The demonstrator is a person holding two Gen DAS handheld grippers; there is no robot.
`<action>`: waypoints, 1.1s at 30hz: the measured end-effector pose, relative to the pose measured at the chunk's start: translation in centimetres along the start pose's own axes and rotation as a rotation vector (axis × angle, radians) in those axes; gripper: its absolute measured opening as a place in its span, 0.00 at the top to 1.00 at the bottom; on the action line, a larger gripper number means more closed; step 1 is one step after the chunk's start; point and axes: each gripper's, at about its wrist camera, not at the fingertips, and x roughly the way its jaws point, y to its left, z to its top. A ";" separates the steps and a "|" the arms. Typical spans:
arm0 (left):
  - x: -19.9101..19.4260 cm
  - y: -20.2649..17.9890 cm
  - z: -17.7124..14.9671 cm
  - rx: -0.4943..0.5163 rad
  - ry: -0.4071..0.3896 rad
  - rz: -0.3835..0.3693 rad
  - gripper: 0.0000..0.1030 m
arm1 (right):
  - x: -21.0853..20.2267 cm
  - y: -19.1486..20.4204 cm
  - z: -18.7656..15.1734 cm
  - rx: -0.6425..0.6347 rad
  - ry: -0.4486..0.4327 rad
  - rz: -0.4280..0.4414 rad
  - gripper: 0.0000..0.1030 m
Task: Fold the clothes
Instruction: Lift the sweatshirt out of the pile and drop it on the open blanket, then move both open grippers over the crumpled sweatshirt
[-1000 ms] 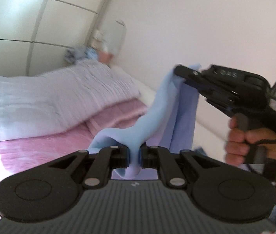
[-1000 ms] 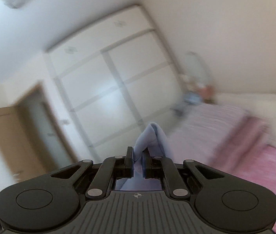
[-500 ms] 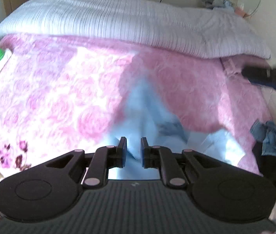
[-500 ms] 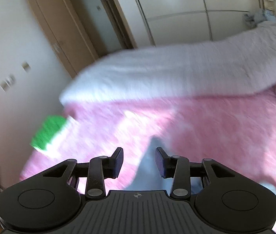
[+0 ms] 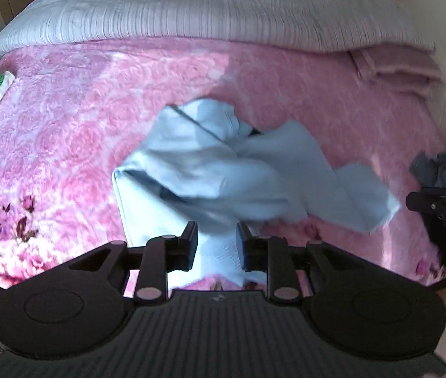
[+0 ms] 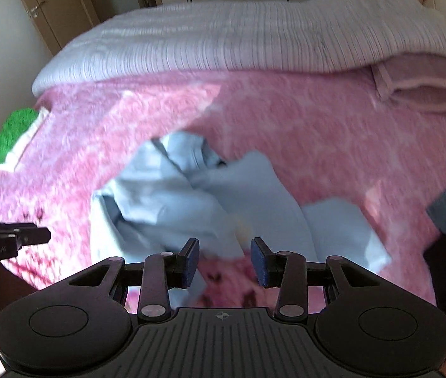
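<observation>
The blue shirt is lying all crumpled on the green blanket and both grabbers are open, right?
Not quite. The blue shirt lies crumpled on a pink blanket, as the left wrist view shows. The left gripper and the right gripper are open.

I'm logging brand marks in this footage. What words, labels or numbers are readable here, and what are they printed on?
"GenRobot.AI": on the side of the left gripper, seen at the left edge of the right wrist view.
"DA", cut off by the frame edge: on the right gripper, seen in the left wrist view.
Small emblems on each gripper's ribbed base: symbols, not words.
No other text is visible.
</observation>
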 end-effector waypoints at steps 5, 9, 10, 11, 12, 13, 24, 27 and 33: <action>-1.1 -4.2 -3.0 0.056 0.005 0.032 0.72 | -1.4 -2.0 -3.8 -0.005 0.072 0.003 0.61; -2.2 -6.2 -5.3 0.056 -0.003 0.056 0.70 | -1.7 -2.2 -6.3 -0.052 0.118 0.018 0.61; -2.3 -6.5 -5.8 0.056 0.004 0.061 0.70 | -1.8 -2.2 -6.9 -0.066 0.127 0.021 0.61; -2.4 -6.7 -6.2 0.056 0.011 0.065 0.70 | -1.7 -2.3 -7.5 -0.079 0.140 0.022 0.61; -2.6 -7.0 -6.7 0.058 0.015 0.069 0.70 | -1.6 -2.3 -8.0 -0.084 0.150 0.025 0.61; -2.8 -7.2 -7.1 0.061 0.019 0.073 0.70 | -1.5 -2.3 -8.5 -0.089 0.160 0.027 0.61; -3.8 -7.7 -9.5 0.081 0.042 0.096 0.68 | -1.5 -1.3 -11.5 -0.107 0.233 0.041 0.61; -3.6 -7.4 -9.7 0.086 0.049 0.091 0.67 | -1.5 -1.1 -11.6 -0.104 0.234 0.034 0.61; -3.1 -6.0 -9.1 0.111 0.055 0.065 0.67 | -1.3 -0.4 -11.0 -0.080 0.231 0.014 0.61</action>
